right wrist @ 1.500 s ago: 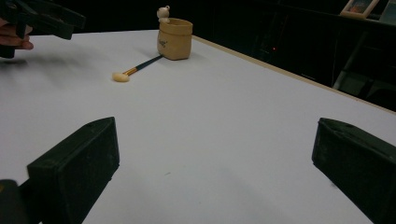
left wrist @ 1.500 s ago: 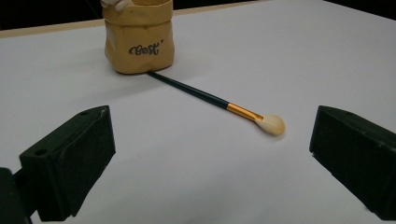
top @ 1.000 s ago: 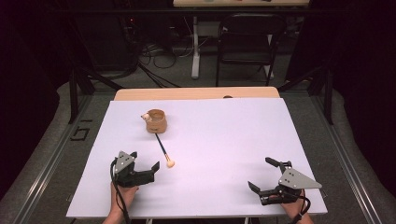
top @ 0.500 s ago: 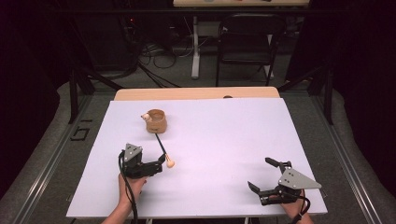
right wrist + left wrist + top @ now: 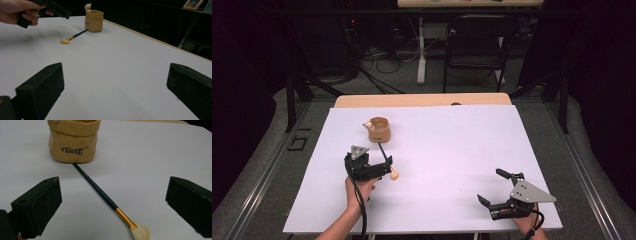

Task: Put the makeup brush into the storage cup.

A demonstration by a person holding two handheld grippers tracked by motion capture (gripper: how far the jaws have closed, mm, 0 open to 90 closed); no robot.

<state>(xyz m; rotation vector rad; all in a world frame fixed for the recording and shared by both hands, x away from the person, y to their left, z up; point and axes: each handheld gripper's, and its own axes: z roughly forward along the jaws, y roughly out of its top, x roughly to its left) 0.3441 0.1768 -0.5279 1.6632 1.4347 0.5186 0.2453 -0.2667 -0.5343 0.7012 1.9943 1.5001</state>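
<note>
A tan pot marked "Best" (image 5: 379, 130) (image 5: 73, 142) (image 5: 94, 21), with a small bear figure on its rim, stands on the white table (image 5: 452, 145) at the back left. A make-up brush (image 5: 387, 160) (image 5: 100, 193) (image 5: 73, 37) lies flat. Its dark handle tip touches the pot's base and its pale bristles point toward the person. My left gripper (image 5: 388, 168) (image 5: 113, 185) hovers open just above the brush, one jaw on each side of the handle, touching nothing. Near the front right edge, my right gripper (image 5: 492, 186) (image 5: 115, 72) is open with bare table between its jaws.
A wooden strip (image 5: 422, 100) borders the table's far edge. Beyond it are a dark chair (image 5: 474, 45), cables on the floor and black frame legs. The person's left hand (image 5: 22, 11) holds the left gripper.
The left gripper has moved forward and to the right, from the front left of the table to the brush. The right gripper has stayed where it was.
</note>
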